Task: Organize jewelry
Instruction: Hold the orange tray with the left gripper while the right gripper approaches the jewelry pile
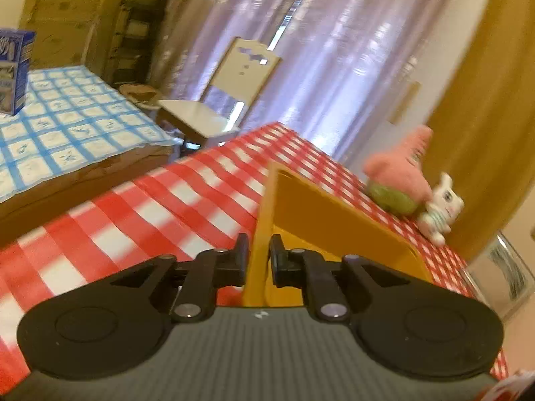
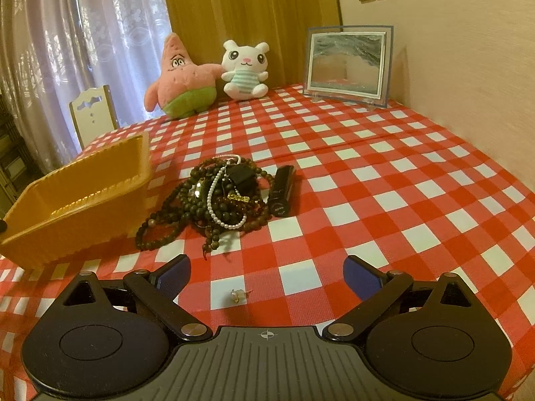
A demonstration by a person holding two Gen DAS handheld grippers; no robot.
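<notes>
Yellow plastic fills the left wrist view: the left gripper point(image 1: 259, 259) has its jaws nearly closed on the rim of the yellow tray point(image 2: 77, 197), which tips up off the checked tablecloth point(image 2: 367, 180) near the left edge. The jewelry heap point(image 2: 217, 197), beads and a pearl strand, lies mid-table just right of the tray, a black tube point(image 2: 282, 190) touching it. The right gripper point(image 2: 266, 275) hangs wide open and empty over a small earring point(image 2: 238, 295). Best to set the tray flat beside the heap, gripping only its wall, before picking pieces.
</notes>
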